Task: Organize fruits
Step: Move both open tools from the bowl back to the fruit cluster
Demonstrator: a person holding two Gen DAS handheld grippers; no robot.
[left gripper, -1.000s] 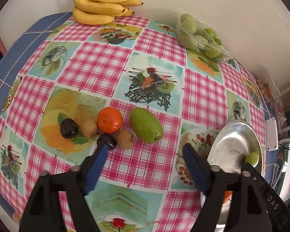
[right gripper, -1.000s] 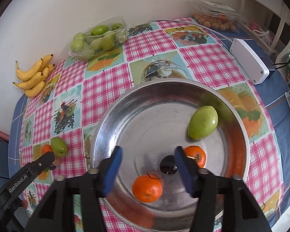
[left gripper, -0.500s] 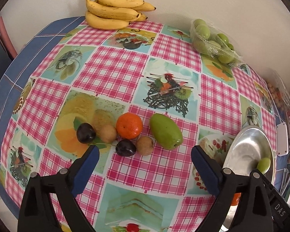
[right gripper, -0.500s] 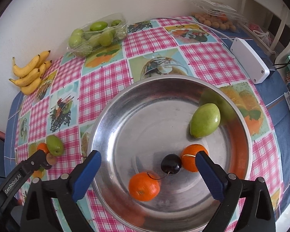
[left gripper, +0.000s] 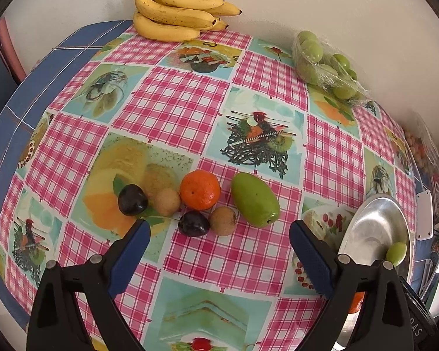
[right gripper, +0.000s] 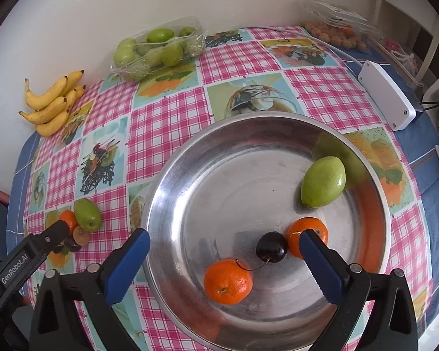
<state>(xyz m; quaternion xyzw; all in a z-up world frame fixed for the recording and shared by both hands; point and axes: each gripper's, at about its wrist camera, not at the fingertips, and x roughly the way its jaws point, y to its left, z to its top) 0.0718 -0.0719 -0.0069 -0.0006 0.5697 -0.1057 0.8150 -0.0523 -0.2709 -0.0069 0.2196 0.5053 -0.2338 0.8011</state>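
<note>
Tablecloth (left gripper: 172,108) showing pink-white check with teal fruit-print squares. Bowl (right gripper: 172,175) reading silver, holding two orange mandarins (right gripper: 227,281), dark cherry (right gripper: 271,247), green fruit (right gripper: 323,182). Bananas (left gripper: 175,14) showing yellow, gripper pads (left gripper: 130,256) blue.

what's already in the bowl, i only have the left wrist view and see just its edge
Observer: The metal bowl holds a green mango, two oranges and one dark cherry.
Operator: is the right gripper holding anything
Observer: No, the right gripper is open and empty above the bowl.
Operator: anything behind the bowl
Observer: A white box with cables sits on the blue cloth.
</note>
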